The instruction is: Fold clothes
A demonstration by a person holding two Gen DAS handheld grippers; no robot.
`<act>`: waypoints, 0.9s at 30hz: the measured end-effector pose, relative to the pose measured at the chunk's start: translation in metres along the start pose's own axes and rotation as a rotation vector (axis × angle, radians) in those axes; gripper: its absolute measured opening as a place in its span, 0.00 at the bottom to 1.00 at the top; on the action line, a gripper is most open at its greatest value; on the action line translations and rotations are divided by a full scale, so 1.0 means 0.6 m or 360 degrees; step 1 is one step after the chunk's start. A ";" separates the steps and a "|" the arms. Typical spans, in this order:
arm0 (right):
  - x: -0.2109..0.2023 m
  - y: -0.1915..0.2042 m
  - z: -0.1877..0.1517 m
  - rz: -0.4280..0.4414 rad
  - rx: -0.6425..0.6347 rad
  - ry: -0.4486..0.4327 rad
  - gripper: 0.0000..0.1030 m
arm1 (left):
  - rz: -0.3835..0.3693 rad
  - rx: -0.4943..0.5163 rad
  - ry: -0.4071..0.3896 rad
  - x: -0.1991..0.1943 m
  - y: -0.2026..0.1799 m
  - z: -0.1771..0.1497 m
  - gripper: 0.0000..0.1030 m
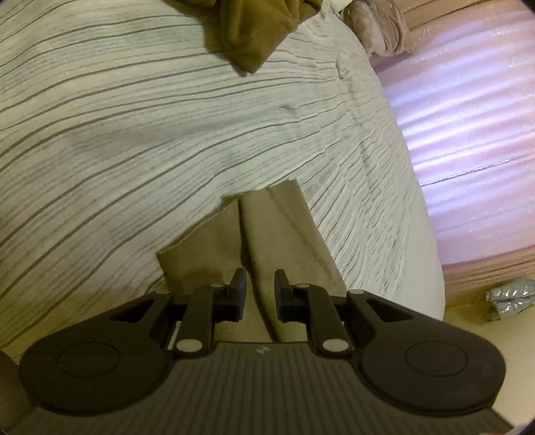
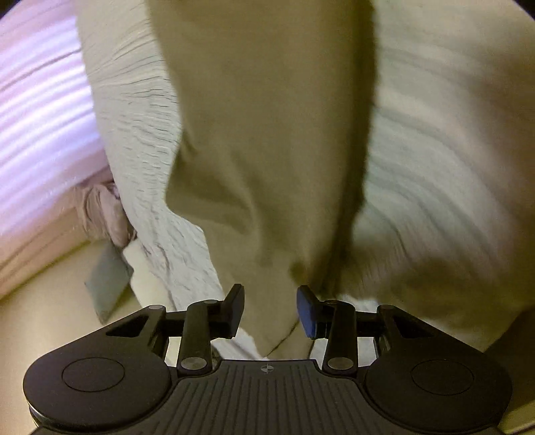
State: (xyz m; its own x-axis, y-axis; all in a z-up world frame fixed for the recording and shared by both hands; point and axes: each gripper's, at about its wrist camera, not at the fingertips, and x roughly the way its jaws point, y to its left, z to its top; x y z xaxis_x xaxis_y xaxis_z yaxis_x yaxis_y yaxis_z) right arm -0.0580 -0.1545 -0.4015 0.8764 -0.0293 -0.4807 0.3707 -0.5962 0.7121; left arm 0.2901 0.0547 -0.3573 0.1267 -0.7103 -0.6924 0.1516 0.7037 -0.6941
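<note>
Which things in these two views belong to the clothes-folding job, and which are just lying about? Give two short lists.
Part of the job:
- tan cloth lying between both claws
- dark olive garment further up the bed
- left claw, open
- right claw, open

Just lying about:
- striped bedspread underneath
- pink ribbed cover beside the bed
- crumpled silver wrapper on the floor
- grey cloth on the floor

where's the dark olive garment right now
In the left wrist view the dark olive garment lies bunched at the top centre, on the far part of the striped bedspread, well beyond the tan cloth near the left claw.
</note>
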 end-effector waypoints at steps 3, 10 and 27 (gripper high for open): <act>0.010 -0.010 -0.013 -0.0019 0.0045 -0.0001 0.37 | 0.0011 -0.0001 0.0013 0.007 0.000 0.001 0.12; 0.024 -0.013 0.002 -0.0016 0.0077 -0.0089 0.27 | -0.0009 -0.0048 -0.0010 0.038 0.002 0.013 0.12; 0.028 0.050 -0.023 -0.0107 -0.0450 -0.0059 0.02 | -0.0228 0.0289 -0.0270 -0.038 -0.002 -0.015 0.00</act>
State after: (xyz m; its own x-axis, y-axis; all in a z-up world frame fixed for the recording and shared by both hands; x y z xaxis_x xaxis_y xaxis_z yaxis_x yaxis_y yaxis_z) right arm -0.0279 -0.1618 -0.3809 0.8370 -0.0294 -0.5464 0.5033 -0.3505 0.7898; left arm 0.2783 0.0702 -0.3427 0.2512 -0.8057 -0.5365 0.3512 0.5923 -0.7251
